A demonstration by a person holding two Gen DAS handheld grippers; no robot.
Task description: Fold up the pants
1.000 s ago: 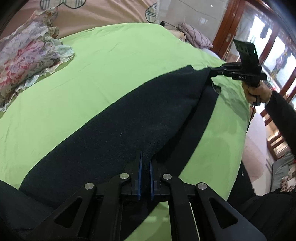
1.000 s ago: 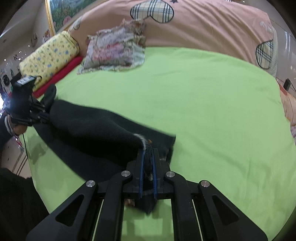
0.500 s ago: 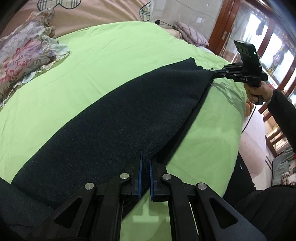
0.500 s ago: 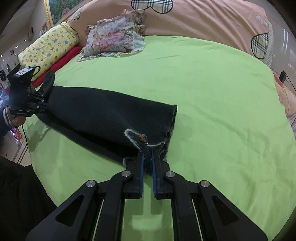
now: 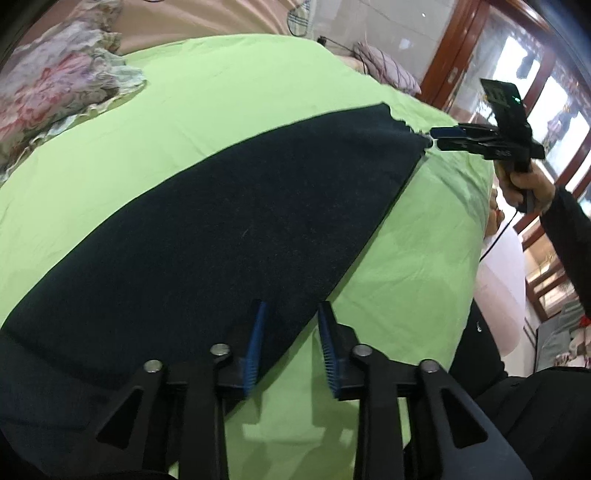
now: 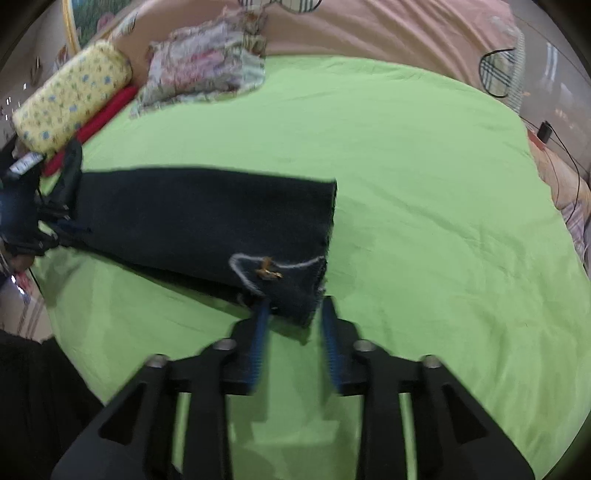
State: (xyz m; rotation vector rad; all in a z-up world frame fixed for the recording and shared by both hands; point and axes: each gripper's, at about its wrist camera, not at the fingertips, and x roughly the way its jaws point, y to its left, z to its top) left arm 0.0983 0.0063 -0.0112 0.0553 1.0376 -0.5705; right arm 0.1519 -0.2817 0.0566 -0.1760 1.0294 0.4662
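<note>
Lying flat across the green sheet [image 5: 229, 122], the dark pants [image 5: 207, 236] stretch in a long folded band from one gripper to the other.

The left gripper [image 5: 291, 332] hovers over the near end of the band. Its jaws have just been opening and now stand apart, with the lower edge of the cloth running between the blue pads [image 5: 256, 343] but not pinched by them.

The right gripper [image 6: 293, 332] is at the other end, by the corner that shows pale stitching and a small orange tag [image 6: 267, 272]. Its jaws have also just been opening and are spread. That corner of the pants sits between the fingers, resting loose on the sheet, with no pad pressing on it. The right wrist view is a little blurred.

In the left wrist view, the right gripper appears far off, held in a hand [image 5: 524, 184] with a dark sleeve [image 5: 569, 229], its tips just beside the far corner of the pants.

A floral cloth [image 6: 207, 70] lies crumpled at the far side of the sheet, well apart from the pants. A yellow pillow [image 6: 70, 99] and something red [image 6: 99, 118] lie beside it, and a pink cover [image 6: 388, 29] lies behind.
</note>
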